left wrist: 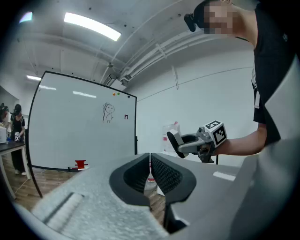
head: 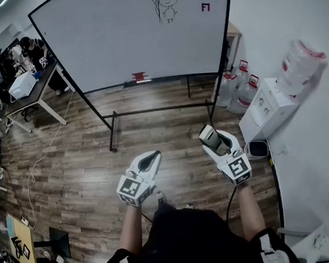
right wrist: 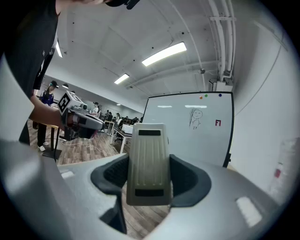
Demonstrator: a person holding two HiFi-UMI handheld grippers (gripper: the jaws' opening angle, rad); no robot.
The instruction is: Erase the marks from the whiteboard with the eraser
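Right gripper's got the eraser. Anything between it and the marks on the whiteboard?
Nothing visible. The eraser, clamped in the right gripper, faces the whiteboard across open wood floor. The stick-figure drawing and red mark are both unobstructed; the stand's crossbar sits low, below the board.

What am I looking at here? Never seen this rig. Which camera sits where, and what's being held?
There is no robot. A person holds a two-jaw gripper in each hand. The head view comes from a camera on the person's head, looking down at both grippers over a wood floor. The other two views come from a camera riding on each gripper, looking along its jaws.

The left gripper is shut and empty. The right gripper is shut on the eraser.

Ahead stands the whiteboard, with a stick figure and a small red mark drawn near the top. A red thing sits on its tray; I can't tell what it is. Neither gripper touches the board.
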